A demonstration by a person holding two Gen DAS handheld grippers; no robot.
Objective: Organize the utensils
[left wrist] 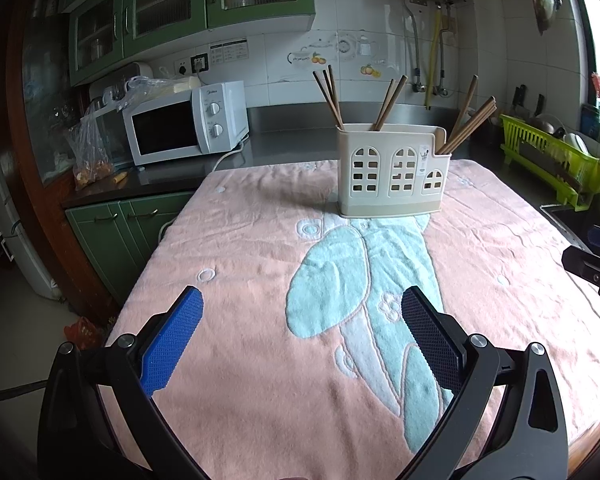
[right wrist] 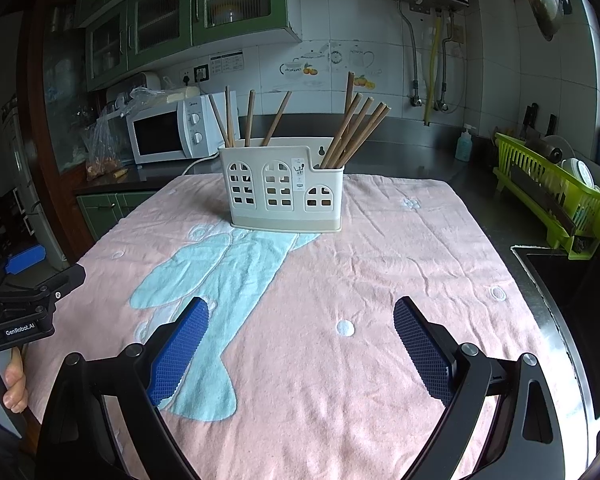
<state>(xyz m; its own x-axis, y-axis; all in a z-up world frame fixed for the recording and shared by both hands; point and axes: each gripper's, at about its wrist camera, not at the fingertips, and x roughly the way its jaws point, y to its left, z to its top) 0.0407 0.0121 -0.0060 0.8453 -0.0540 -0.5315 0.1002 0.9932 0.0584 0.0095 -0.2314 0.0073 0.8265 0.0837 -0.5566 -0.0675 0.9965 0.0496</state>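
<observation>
Nearest, the left gripper point(left wrist: 302, 306) and the right gripper point(right wrist: 300, 316) both hang with jaws spread wide and nothing between them, low over the pink towel point(right wrist: 380, 264). Farther along the towel stands the cream utensil holder point(right wrist: 286, 188), upright, with brown chopsticks point(right wrist: 352, 136) leaning out of its compartments. Behind it, a white microwave point(left wrist: 188, 122) sits on the dark counter point(left wrist: 292, 124).

Chopsticks point(right wrist: 352, 136) upright (leaning) in holder point(right wrist: 284, 188)
</observation>
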